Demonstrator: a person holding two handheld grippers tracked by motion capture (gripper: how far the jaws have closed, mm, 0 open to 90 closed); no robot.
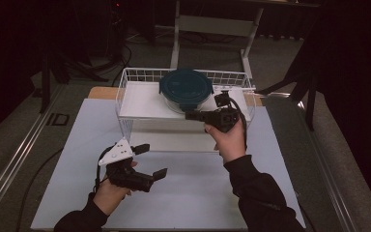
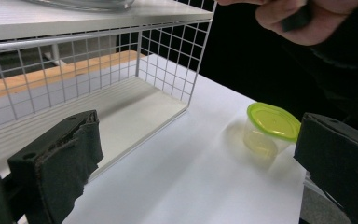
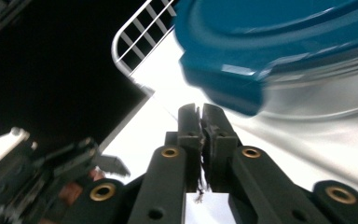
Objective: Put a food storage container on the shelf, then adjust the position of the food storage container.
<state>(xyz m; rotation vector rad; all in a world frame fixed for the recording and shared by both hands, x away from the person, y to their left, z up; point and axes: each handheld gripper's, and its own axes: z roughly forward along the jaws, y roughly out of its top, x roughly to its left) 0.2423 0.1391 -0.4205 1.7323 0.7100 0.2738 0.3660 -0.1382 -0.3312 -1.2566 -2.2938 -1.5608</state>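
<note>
Right of center in the high view, the right gripper [image 1: 193, 115] sits clenched with nothing in it, tips just under the teal lid's tab on the glass bowl [image 1: 186, 89], probably to pry it up. Bowl's on the wire shelf [image 1: 140, 99], upper middle. Left gripper [image 1: 149, 162] waits wide open, lower left.

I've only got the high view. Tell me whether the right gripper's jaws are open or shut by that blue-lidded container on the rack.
Observer: Shut. In the right gripper view the right gripper has its jaws pressed together, just below the edge of the blue lid.
Operator: Now tell me what the left gripper is facing.
Observer: The left gripper is open. Its view looks at a small clear cup with a yellow-green lid, which stands on the white table past the corner of the wire rack.
</note>
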